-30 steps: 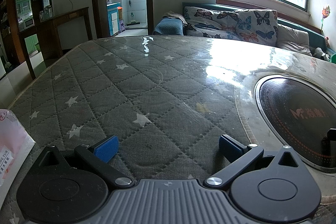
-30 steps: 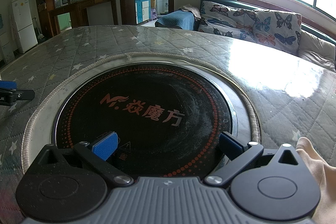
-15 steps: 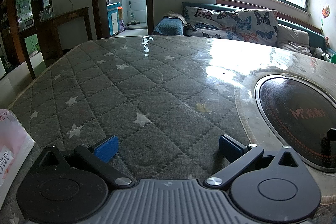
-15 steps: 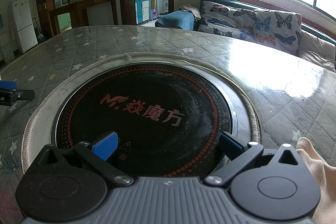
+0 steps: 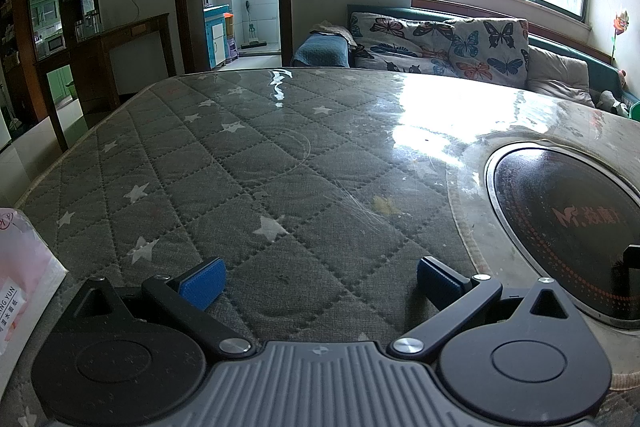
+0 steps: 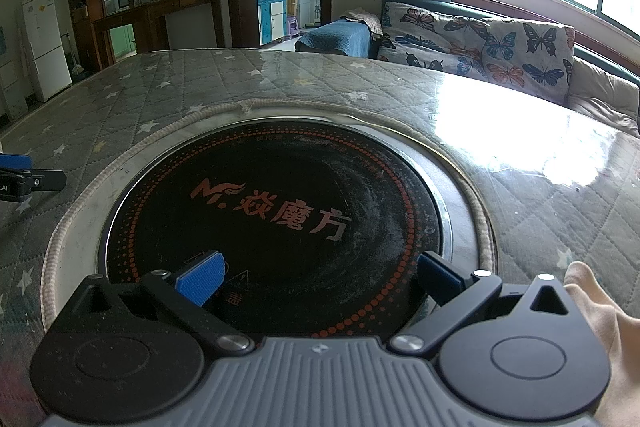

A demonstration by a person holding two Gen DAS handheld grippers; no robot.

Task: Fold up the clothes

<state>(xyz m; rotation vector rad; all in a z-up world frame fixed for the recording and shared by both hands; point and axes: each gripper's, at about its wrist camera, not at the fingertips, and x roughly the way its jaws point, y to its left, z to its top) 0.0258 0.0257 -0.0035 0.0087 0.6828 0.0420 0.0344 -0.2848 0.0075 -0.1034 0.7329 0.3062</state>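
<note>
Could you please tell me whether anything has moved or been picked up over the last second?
Nothing has visibly changed. Both the left gripper and the right gripper stay open and empty, one over the quilted table cover, the other over the round cooktop, and the beige cloth beside the right gripper lies untouched.

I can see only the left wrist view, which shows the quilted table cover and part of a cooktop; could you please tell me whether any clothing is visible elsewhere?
Observer: Yes. The right wrist view shows beige fabric at its lower right edge, beside the right gripper.
Operator: Thank you. Is that gripper holding it?
Observer: No. Its jaws stand open and empty above the black cooktop.
Operator: Can you see the whole garment?
Observer: No, only an edge shows; the frame cuts off the rest.
</note>
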